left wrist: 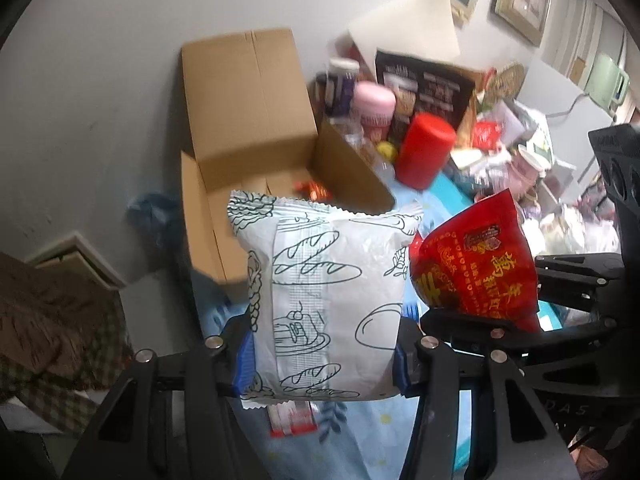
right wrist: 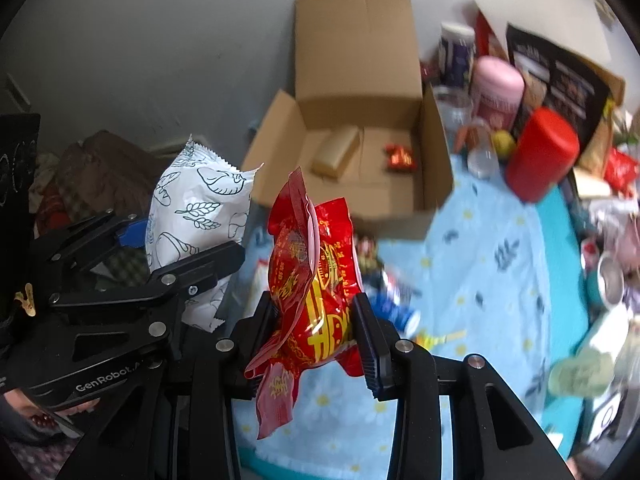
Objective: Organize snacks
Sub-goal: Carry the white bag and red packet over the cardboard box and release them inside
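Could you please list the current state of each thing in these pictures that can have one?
left gripper: shut on the white bread packet.
white bread packet: sealed, held in the air.
right gripper: shut on the red snack bag.
red snack bag: sealed, crumpled, held in the air.
cardboard box: open, flaps up, a few items inside.
red canister: lid on, tilted.
pink jar: lid on.

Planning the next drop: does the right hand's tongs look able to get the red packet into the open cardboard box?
Probably yes: the right tongs grip the red packet, and the cardboard box ahead stands open-topped, nothing between.
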`<action>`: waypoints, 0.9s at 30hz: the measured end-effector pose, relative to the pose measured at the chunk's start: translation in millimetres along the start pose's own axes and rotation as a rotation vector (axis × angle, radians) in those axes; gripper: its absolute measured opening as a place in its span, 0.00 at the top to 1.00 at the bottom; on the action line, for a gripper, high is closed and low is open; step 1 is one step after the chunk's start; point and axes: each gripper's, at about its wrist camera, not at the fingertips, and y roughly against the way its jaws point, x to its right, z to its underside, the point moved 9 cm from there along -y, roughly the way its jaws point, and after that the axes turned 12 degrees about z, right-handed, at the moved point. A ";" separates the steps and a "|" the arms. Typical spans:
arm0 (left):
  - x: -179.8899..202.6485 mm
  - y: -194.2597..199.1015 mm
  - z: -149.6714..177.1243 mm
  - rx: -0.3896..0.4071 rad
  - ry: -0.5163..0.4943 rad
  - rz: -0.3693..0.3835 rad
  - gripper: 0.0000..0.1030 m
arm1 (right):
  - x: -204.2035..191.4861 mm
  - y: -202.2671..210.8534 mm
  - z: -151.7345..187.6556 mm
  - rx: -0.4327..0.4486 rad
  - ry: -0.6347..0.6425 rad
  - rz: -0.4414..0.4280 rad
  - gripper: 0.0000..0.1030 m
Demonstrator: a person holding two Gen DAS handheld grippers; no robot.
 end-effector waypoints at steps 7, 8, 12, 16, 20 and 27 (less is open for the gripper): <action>-16.8 4.6 -49.8 0.071 -0.013 -0.027 0.50 | 0.0 3.0 -52.2 0.069 0.026 -0.008 0.63; -19.0 3.8 -55.2 0.076 -0.014 -0.028 0.50 | 0.1 2.0 -58.6 0.076 0.029 -0.010 0.63; -32.3 -3.5 -83.4 0.096 -0.014 -0.038 0.50 | 3.7 -4.8 -89.2 0.095 0.039 -0.016 0.63; -45.3 -16.3 -106.0 0.107 -0.012 -0.048 0.50 | 9.8 -16.4 -120.8 0.107 0.048 -0.016 0.63; -62.5 -34.2 -126.1 0.107 -0.001 -0.064 0.50 | 17.4 -35.5 -148.5 0.110 0.064 -0.003 0.63; -94.0 -73.3 -151.4 0.090 0.019 -0.088 0.50 | 33.5 -83.6 -185.4 0.094 0.080 0.016 0.63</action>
